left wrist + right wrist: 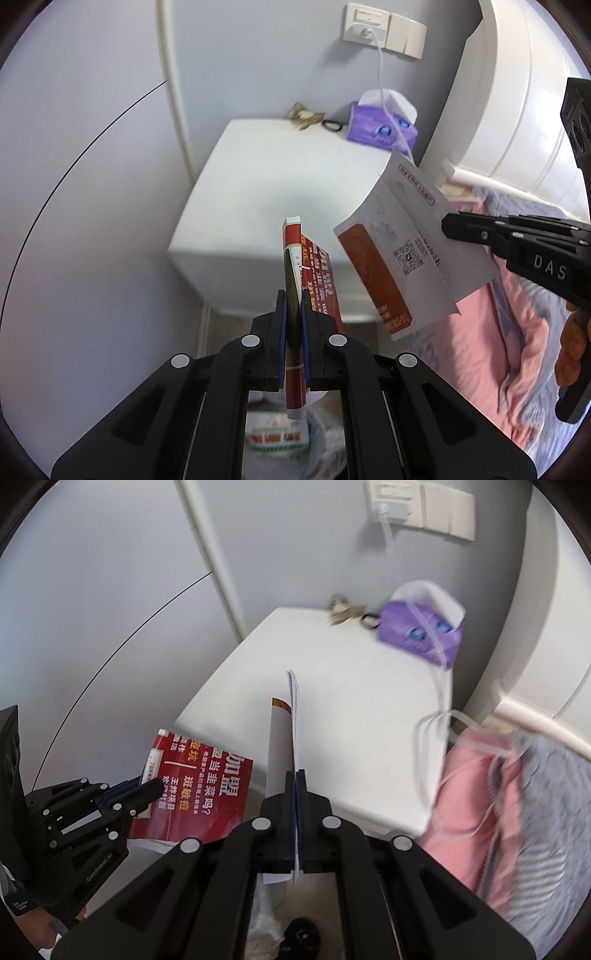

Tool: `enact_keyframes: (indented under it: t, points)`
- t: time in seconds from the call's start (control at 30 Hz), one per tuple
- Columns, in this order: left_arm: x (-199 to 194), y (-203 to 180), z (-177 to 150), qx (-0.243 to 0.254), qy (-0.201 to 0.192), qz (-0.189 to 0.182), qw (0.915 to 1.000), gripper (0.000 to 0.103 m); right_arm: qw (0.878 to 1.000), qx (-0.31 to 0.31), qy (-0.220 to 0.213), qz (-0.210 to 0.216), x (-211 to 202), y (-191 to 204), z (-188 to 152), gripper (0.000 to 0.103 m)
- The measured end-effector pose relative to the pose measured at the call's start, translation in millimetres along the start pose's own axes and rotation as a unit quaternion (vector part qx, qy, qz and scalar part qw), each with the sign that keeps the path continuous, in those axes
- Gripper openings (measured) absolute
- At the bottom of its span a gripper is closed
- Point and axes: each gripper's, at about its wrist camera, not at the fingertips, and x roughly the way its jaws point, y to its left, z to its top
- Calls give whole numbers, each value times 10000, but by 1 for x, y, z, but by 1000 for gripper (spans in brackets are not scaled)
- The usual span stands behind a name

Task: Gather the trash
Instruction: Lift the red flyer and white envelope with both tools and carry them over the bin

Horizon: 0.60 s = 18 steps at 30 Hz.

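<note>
— Counting paper items: two. Left tongs (294,306) clamping one red glossy leaflet (317,273) edge-on between blue pads (281,332); right tongs (296,786) pinching one white folded leaflet (402,240) with an orange-brown band and a printed square code.

— Locating both?

— Hanging in the air, near each other but apart, in front of the white box-shaped desk (266,177). Red leaflet (199,786) showing white and yellow print; white leaflet (282,738) appearing thin, flat, edge-on from the right wrist.

— Noting on the desk?

— One purple soft tissue pack (380,125), one small bunch of keys (306,116), one white cable (380,66) trailing from the wall socket (365,22). Pink and grey-striped bedding (517,805) lying beside the desk, crumpled.
</note>
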Motion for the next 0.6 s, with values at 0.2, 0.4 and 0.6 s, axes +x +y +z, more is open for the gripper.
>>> enact_keyframes:
  t: [0.2,0.4,0.6]
  points:
    - [-21,58,-54,-119,289,156,9994,6,9988,-153,376,265,13,45,-49,3]
    - [-26,88,-109,-213,605,262,9976,6,9959,-273,736,454,28,78,-92,3]
    - [-13,102,-150,-309,838,269,9956,6,9922,-440,1031,546,50,101,-130,3]
